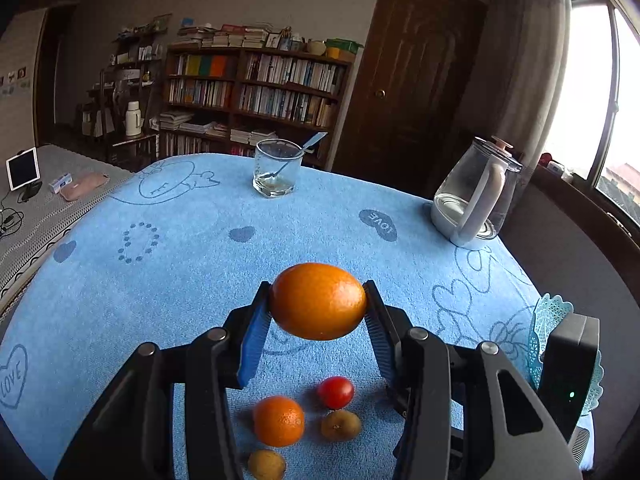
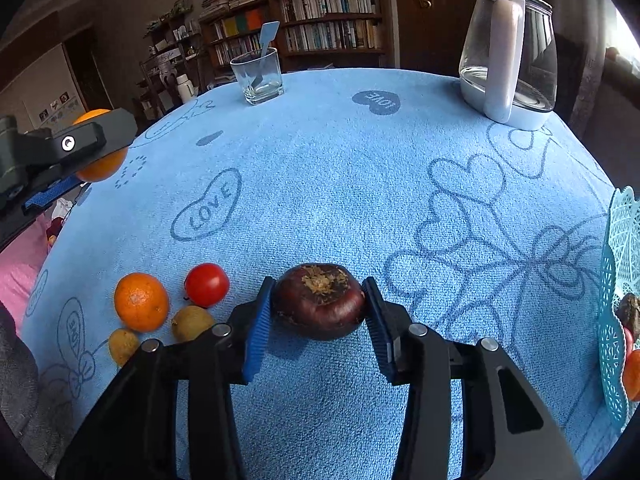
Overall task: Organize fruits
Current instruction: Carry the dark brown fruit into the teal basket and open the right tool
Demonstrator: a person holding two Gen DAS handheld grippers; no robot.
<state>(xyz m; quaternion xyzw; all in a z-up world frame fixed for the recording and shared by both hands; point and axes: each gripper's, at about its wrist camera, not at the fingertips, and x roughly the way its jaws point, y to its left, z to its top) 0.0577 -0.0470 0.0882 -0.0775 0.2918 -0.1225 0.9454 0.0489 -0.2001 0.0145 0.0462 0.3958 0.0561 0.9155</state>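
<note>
My left gripper is shut on a large orange and holds it above the blue cloth; the same orange shows at the left edge of the right wrist view. My right gripper has both blue pads against a dark purple-brown round fruit that rests on the cloth. Left of it lie a smaller orange, a red tomato and two small brown fruits. A turquoise lace basket at the right edge holds a dark fruit and an orange one.
A glass with a blue spoon stands at the far side of the table. A glass kettle on its white base stands at the far right. The blue cloth covers the table, whose edges drop off at left and right.
</note>
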